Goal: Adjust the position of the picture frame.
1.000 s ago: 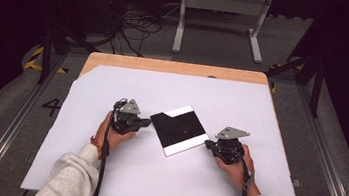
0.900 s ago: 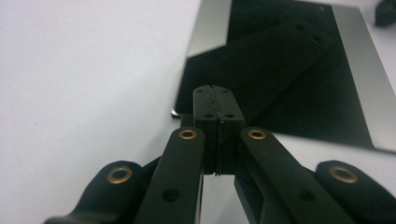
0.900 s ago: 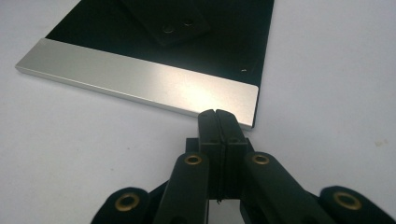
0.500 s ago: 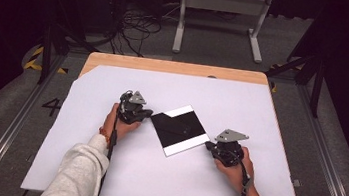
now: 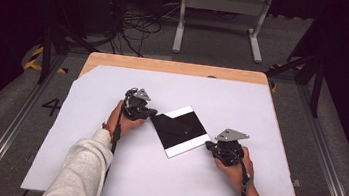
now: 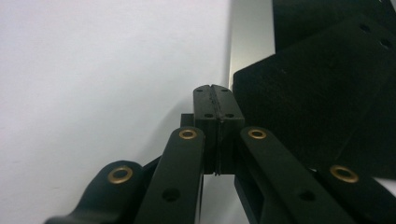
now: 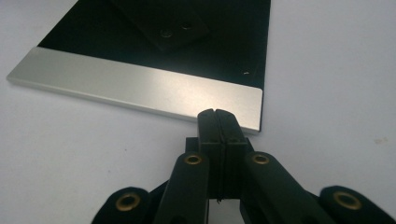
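High view frames a table (image 5: 116,60) covered by a white sheet (image 5: 270,120), on which a flat black board with pale metal strips along two opposite edges (image 5: 181,130) is laid at an angle, near the middle. The left gripper (image 5: 149,113) is held at the board's left corner, its tip just beside or touching that corner; contact cannot be told. The right gripper (image 5: 211,146) is held at the board's lower right corner, at the end of the nearer pale strip. Left gripper view shows the fingers (image 6: 205,109) pressed flat together with nothing between them, low over the white sheet (image 6: 93,70), with the board (image 6: 317,93) rising just to their right and a pale strip (image 6: 250,37) seen beyond. Right gripper view shows the fingers (image 7: 209,126) likewise closed on each other and empty, their tip set against the corner of the pale strip (image 7: 140,86) of the board (image 7: 224,42); a smaller black piece with two holes (image 7: 163,21) is seen lying on the board's dark face. Both grippers are gripped by hands (image 5: 124,122) in pale sleeves (image 5: 78,172)
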`<action>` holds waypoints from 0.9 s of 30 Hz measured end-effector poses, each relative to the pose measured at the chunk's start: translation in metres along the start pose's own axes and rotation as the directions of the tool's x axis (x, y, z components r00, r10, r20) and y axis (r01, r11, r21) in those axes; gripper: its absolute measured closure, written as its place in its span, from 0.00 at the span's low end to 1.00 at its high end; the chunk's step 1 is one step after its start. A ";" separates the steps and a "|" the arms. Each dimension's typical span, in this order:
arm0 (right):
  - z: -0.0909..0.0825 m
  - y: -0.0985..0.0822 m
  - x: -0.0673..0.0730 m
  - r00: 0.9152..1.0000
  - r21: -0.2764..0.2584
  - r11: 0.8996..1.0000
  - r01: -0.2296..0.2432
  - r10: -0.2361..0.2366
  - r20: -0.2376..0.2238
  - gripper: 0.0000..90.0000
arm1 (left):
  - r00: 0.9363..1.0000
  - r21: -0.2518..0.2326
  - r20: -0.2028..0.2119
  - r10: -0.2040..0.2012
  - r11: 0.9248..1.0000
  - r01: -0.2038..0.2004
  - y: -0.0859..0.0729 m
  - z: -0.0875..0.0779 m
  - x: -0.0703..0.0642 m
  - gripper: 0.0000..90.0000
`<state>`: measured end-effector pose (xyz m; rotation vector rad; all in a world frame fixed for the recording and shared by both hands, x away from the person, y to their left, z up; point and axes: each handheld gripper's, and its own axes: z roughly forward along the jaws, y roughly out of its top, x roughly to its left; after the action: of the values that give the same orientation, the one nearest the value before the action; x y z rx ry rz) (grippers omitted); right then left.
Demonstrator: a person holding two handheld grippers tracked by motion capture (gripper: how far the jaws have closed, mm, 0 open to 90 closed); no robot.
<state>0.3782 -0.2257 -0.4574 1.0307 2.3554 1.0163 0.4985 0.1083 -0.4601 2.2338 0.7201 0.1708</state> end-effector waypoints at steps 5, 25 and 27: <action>0.000 0.000 -0.001 1.000 0.002 1.000 -0.006 0.006 0.012 1.00 | 0.999 0.015 0.042 0.017 1.000 -0.017 -0.001 -0.001 -0.007 1.00; -0.007 -0.003 -0.027 0.983 0.017 0.990 -0.142 0.139 0.120 1.00 | 0.983 0.073 0.116 0.140 0.986 -0.149 -0.008 -0.007 -0.062 1.00; -0.007 -0.003 -0.029 0.983 0.015 0.989 -0.146 0.143 0.119 1.00 | 0.981 0.069 0.126 0.147 0.985 -0.156 -0.009 -0.007 -0.065 1.00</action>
<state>0.3915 -0.2520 -0.4538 1.2505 2.2295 0.9526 0.4383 0.0821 -0.4556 2.3526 0.4994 0.0825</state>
